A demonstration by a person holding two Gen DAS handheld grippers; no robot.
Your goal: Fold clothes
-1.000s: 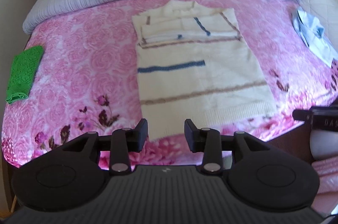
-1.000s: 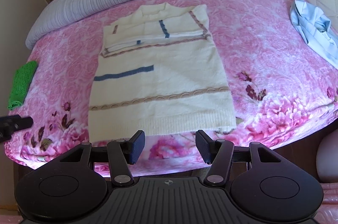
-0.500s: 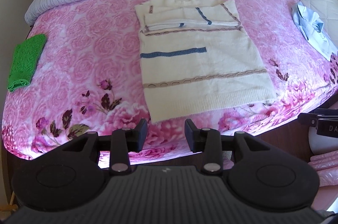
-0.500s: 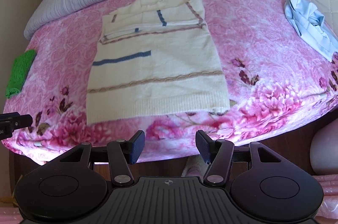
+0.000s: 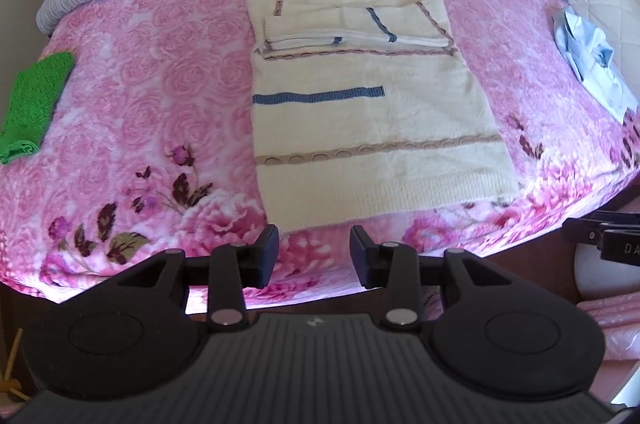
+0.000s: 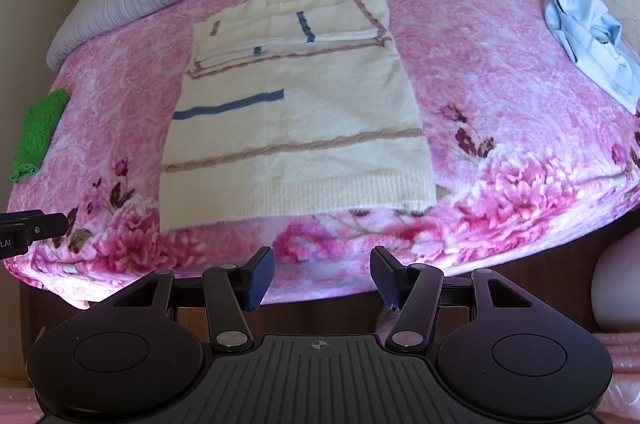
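The left gripper (image 5: 314, 256) and right gripper (image 6: 322, 278) are hovering side by side at the near edge, both gaping wide, both gripping nothing.

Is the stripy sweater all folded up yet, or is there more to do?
Partly done. The cream sweater lies flat on the pink blanket with its sleeves already folded across the chest. Nothing is in hand: the left gripper and right gripper are both open, short of the hem. Left to do: folding the body up, then perhaps the crumpled blue shirt.
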